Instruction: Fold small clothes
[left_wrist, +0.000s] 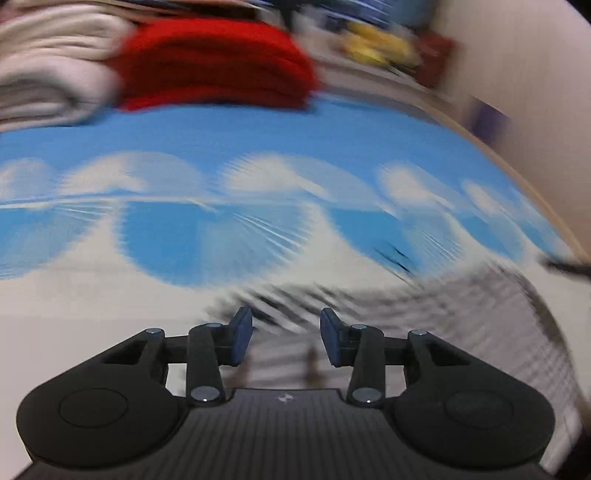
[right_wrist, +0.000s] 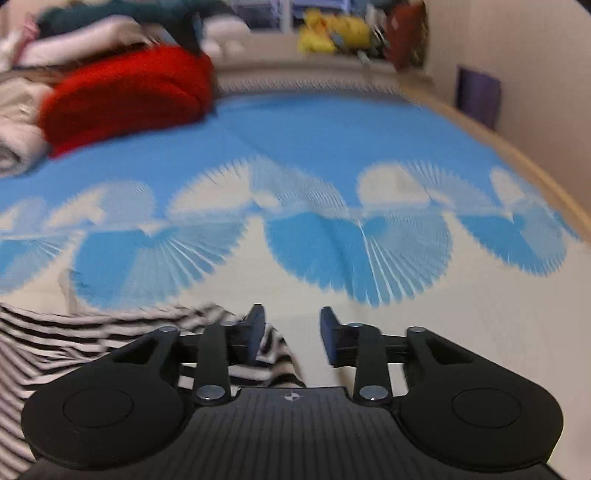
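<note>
Looking along both grippers, the striped garment lies low and near, on the blue-and-white sheet (right_wrist: 332, 129). In the left wrist view the garment (left_wrist: 461, 302) spreads under the fingertips and away to the right. In the right wrist view it spreads to the left, and one end reaches between the jaws. So its long axis seems to run across, from one hand to the other, and both hands are about equally near.

The left gripper (left_wrist: 286, 338) is released; cloth lies below the gap, but blur hides any contact. The right gripper (right_wrist: 291, 336) is also apart, and the cloth touches only its left pad, not pinched. A red pile (right_wrist: 125, 96) sits well apart, at the far left.
</note>
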